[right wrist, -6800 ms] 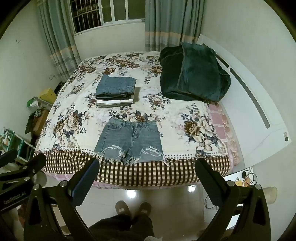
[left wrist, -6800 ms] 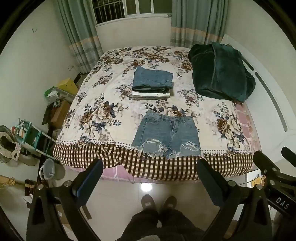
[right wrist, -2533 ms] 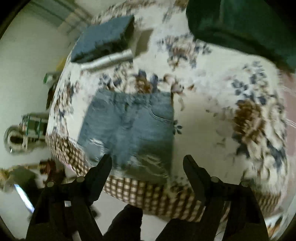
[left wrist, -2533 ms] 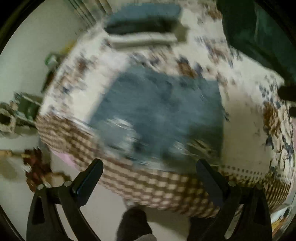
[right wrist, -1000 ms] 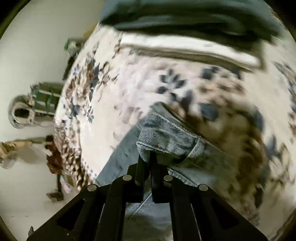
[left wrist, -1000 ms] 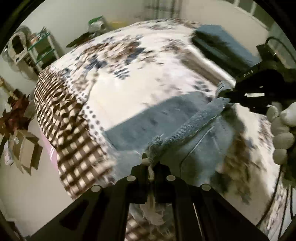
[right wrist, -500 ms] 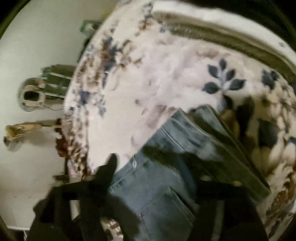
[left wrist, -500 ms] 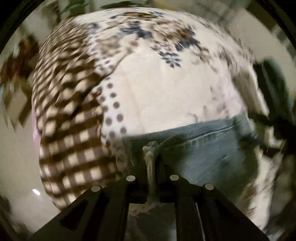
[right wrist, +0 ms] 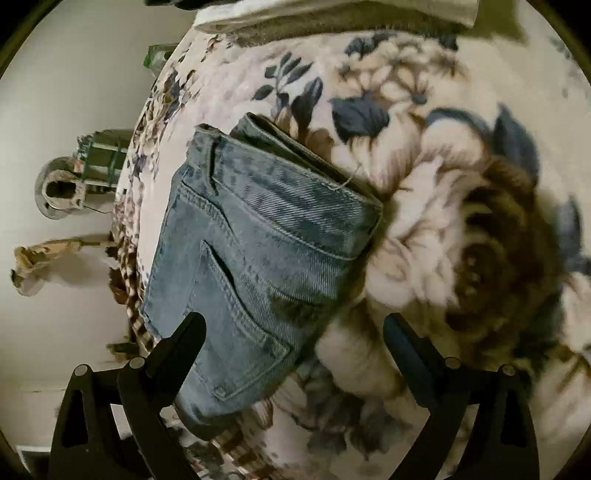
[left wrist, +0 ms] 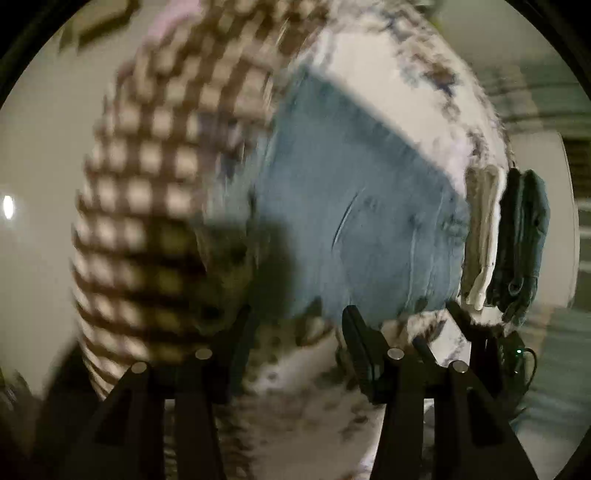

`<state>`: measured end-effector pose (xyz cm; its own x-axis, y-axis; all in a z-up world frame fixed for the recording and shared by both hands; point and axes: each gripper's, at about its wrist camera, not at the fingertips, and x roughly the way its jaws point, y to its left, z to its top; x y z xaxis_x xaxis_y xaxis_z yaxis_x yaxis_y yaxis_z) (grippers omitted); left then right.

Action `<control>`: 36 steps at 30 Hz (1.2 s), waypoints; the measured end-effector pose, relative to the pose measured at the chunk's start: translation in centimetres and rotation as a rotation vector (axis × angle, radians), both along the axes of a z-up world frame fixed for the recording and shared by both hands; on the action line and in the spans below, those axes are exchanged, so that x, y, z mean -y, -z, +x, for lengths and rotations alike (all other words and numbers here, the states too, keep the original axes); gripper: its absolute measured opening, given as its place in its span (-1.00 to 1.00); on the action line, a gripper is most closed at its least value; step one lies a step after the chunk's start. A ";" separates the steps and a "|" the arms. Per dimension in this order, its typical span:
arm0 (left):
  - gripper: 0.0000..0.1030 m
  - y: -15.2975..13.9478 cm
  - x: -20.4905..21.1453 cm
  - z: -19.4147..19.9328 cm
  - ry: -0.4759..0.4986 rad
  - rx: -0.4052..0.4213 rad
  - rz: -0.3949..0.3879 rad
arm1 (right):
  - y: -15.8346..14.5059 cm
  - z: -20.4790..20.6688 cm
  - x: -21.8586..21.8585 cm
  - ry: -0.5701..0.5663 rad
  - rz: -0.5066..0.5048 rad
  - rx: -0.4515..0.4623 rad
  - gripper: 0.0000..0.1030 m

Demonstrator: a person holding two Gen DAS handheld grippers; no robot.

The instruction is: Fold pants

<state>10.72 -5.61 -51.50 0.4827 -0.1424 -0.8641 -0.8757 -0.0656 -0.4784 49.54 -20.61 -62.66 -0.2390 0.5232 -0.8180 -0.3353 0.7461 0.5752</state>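
The blue denim shorts [right wrist: 255,266] lie folded in half on the floral bedspread [right wrist: 461,192], back pocket up, waistband toward the far side. They show blurred in the left wrist view [left wrist: 362,221]. My right gripper [right wrist: 293,334] is open and empty, hovering just over the shorts' near right edge. My left gripper [left wrist: 295,332] is open and empty, just off the folded shorts' edge. Nothing is held.
A stack of folded clothes [left wrist: 506,243] sits beyond the shorts; its bottom edge shows in the right wrist view [right wrist: 332,18]. The brown checked bed border [left wrist: 155,206] drops to the floor. A shelf rack and a fan [right wrist: 70,184] stand beside the bed.
Both grippers were shut on the shorts and carried one half over the other. They have since let go and opened, and the shorts now lie folded.
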 end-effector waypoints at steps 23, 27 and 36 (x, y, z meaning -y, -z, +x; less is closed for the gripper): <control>-0.58 -0.6 -2.5 -0.7 -0.109 0.146 0.156 | 1.6 -1.7 3.2 0.201 0.166 -0.169 -0.54; -0.48 0.9 -2.1 -3.2 -0.038 0.148 0.147 | 1.4 -5.6 6.2 0.177 0.131 -0.178 -0.53; -0.20 5.3 -1.6 -5.6 -0.117 0.148 0.041 | 2.0 -7.0 8.8 0.137 0.012 -0.148 0.13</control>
<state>5.09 -4.05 -56.75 0.6165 -0.0445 -0.7861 -0.7829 -0.1406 -0.6060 42.58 -29.36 -64.62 -0.2822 0.5686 -0.7727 -0.1418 0.7719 0.6198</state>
